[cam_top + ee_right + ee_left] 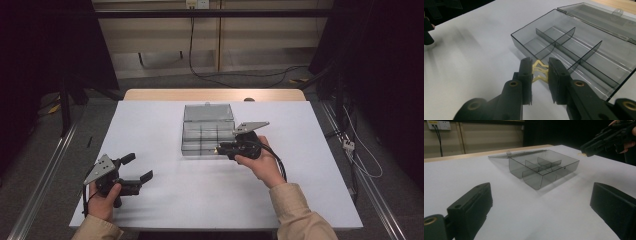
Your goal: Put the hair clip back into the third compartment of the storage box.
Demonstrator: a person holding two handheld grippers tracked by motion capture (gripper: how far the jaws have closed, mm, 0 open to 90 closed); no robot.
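A clear grey compartment box (207, 134) sits at the middle of the white table, its lid (208, 112) laid open toward the far side. My right gripper (220, 148) is at the box's near right corner, just above the table. In the right gripper view its jaws (540, 67) are shut on a small yellow zigzag piece (540, 72), just short of the box's front wall (524, 42). My left gripper (140, 166) rests near the front left of the table, open with nothing between its jaws (541, 205). From there the box (544, 167) lies ahead and the right gripper (585, 149) is at the upper right.
The box has several compartments split by thin dividers (556, 42). A wooden table edge (215, 94) runs behind the white surface (200, 200). Cables (235, 75) lie on the floor beyond, and a power strip (348, 145) sits to the right of the table.
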